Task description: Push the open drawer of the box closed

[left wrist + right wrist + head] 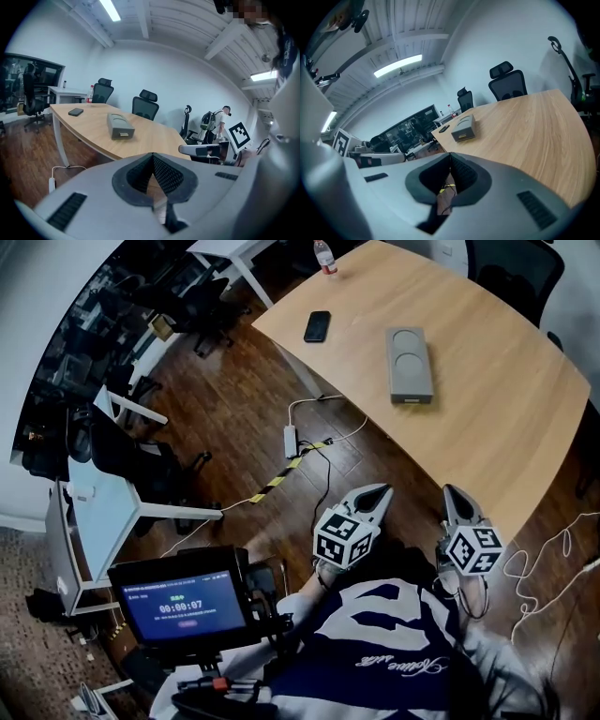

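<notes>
Wooden worktop [506,409] carries the box [410,364] well ahead of both grippers; its drawer front [124,134] shows only in the gripper views; left gripper [380,491] and right gripper [449,491], pressed together and empty, point forward side by side.

I see a grey box [410,365] on the pale wood table [506,427], a black phone [317,325], and yellow-and-black striped tape [281,478] on the dark brown floor [234,418]. My left gripper [382,490] and right gripper [449,490] are grey with black-and-white squares.

Curved wooden worktop [487,418]. On it: grey box [410,365] lying flat mid-surface; black phone [317,325] well apart; bottle [324,256] upright at far corner.
</notes>
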Available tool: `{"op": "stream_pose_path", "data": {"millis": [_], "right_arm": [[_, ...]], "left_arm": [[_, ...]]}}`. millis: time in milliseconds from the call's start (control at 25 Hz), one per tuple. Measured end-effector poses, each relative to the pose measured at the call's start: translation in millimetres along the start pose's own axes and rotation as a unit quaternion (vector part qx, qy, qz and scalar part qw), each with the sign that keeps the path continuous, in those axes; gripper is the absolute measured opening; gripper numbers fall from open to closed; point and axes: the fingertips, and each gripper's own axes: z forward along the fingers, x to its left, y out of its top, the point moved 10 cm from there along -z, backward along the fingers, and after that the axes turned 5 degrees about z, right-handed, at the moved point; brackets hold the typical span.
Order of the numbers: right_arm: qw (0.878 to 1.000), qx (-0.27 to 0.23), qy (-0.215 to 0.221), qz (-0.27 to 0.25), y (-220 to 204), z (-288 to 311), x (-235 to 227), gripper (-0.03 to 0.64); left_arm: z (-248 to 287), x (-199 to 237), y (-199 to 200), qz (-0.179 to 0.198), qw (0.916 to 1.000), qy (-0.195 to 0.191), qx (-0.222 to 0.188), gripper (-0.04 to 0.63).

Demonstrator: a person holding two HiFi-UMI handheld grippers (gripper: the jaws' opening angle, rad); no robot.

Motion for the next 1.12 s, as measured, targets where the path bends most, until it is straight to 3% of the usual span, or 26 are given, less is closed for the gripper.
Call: {"op": "stream_pose_path", "data": {"millis": [160,440,600,960,1120], "right_arm": [[1.000,-0.006,0.011,0.010,-16.9,-19.0,10.1,-0.003],[0.999,-0.021,-0.001,0.031,-32.7,-43.8,25.5,-0.003],[0.998,-0.042,-0.007,0.046,-42.5,-48.4,42.6,-0.003],[0.997,-0.063,-0.024,0.044,-71.1,-41.6,154.3,-0.003],[0.996,-0.073,-0.034,0.034,-92.8,-39.4,197.1,-0.003]], "left_arm": [[-11.5,-13.9,-9.6,-0.002,0.9999,0.003,0.011,-0.002],[-24.4,-40.4,-18.4,0.025,0.9983,-0.040,0.033,-0.002],[-44.8,-34.2,-30.8,0.039,0.9973,-0.047,0.040,-0.002],[-145.5,18.2,-37.0,0.034,0.9980,-0.048,0.021,-0.002],[-173.8,39.6,-49.6,0.032,0.9973,-0.066,0.010,-0.002]]}}
